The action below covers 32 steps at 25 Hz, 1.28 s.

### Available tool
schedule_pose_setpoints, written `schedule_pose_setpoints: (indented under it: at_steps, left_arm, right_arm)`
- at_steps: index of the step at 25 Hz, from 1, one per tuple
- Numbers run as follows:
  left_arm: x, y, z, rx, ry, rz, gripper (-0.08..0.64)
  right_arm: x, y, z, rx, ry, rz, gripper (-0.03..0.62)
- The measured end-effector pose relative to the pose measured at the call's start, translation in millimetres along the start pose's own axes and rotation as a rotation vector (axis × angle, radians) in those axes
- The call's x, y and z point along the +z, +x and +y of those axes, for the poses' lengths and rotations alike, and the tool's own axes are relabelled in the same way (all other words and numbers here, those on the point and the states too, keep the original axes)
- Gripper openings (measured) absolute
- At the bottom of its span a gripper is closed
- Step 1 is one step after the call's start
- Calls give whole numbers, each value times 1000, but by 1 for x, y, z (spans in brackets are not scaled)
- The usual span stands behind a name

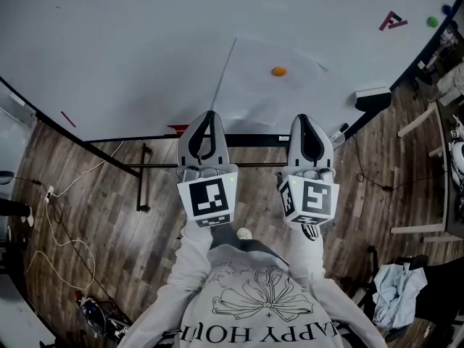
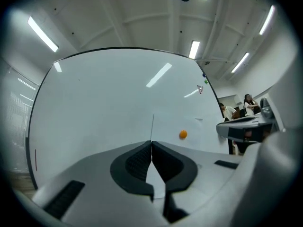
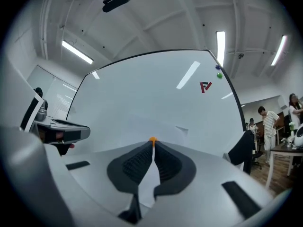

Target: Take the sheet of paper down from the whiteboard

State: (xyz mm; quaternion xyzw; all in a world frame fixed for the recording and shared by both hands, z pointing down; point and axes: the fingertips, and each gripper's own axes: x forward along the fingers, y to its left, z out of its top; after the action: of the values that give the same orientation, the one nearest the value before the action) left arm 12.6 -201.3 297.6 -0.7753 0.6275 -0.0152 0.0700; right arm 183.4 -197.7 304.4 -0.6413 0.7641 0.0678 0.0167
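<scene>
A: Paper?
B: Upper centre, flat on board under magnet; near upright, leaning slightly right toward top in head view (long axis unclear).
A: Left gripper, right gripper?
B: Both closed, empty, just below paper.

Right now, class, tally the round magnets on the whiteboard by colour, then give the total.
Orange magnet: 1
Green magnet: 1
Dark blue magnet: 1
Total: 3
</scene>
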Motion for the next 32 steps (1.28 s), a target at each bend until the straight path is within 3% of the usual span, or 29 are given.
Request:
schedule_pose_setpoints:
  at_steps: [6,13,22,25,32]
  left_arm:
    - [-5,23,7,11,-14,5,5]
    - [-14,53,9,-43,-15,42,5]
    - [-25,85,11,-130,-49,75,8]
    - [-26,90,8,-161,-53,77,88]
    - [-34,99,5,-208,-33,95,123]
  right_arm:
    - [-2,27,-2,6,-5,-5,3]
    - [-2,58,2,-4,-12,-4,8]
    - [2,86,8,-3,-56,3,118]
    - [0,96,7,-11,-79,21,137]
    - [-9,116,10,-29,-121,68,149]
